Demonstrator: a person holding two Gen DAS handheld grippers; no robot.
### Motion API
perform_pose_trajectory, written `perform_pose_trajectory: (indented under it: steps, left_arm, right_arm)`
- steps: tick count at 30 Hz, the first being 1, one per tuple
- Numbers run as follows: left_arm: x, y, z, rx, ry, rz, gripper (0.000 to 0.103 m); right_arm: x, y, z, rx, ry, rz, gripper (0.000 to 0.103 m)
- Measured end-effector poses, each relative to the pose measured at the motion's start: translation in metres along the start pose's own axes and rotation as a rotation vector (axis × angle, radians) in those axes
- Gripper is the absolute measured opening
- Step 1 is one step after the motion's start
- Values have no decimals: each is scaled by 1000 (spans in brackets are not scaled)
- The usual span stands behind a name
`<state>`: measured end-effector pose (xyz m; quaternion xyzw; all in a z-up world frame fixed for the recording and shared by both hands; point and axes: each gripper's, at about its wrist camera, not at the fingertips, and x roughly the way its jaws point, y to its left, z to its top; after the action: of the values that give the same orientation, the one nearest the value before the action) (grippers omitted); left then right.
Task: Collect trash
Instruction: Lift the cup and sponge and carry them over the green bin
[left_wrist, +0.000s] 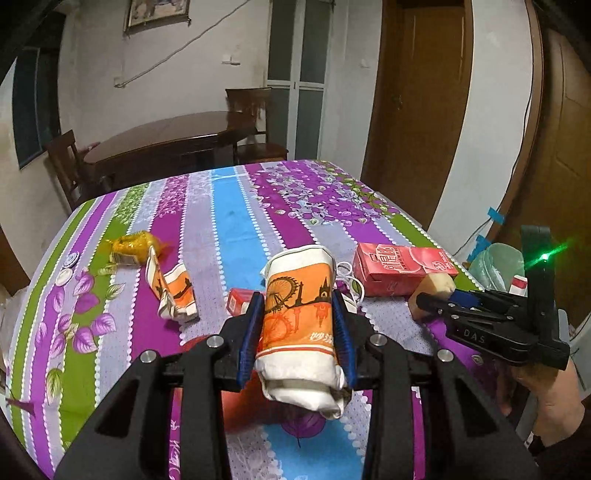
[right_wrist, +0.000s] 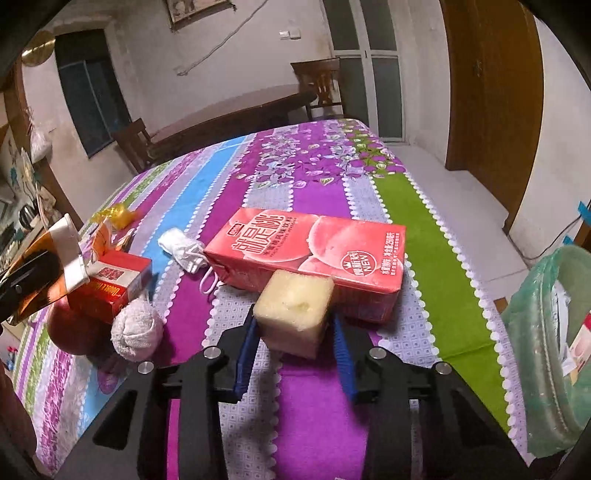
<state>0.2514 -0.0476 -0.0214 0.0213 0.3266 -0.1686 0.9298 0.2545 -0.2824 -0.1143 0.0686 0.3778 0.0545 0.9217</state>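
My left claw (left_wrist: 299, 328) is clenched on the crushed paper cup (left_wrist: 301, 317), lifted above the table; my right claw (right_wrist: 295, 332) clamps the sponge block (right_wrist: 293, 312). Carry both level toward the green-lined bin (right_wrist: 554, 347) — no squeezing harder — then release over its mouth.

Each camera sits just behind its own gripper and looks forward along the fingers, low and close over the table (left_wrist: 229, 206), toward the far wall. The left view faces slightly rightward and takes in the right gripper (left_wrist: 430, 301). Both views share the pink carton (right_wrist: 314, 254), the sponge block (right_wrist: 293, 314) and the striped cloth.
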Motion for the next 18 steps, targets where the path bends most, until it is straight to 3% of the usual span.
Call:
perform_pose_trajectory:
  steps: [11,18]
  left_arm:
    - [-48,-11,-23,-35,-165,46,35]
    - [-71,-29,-32,-36,-228,40,35]
  right_arm:
    - [-109,49,-22,-130,-230,36,35]
    - [-156,73,-31,-173,-309,54,35]
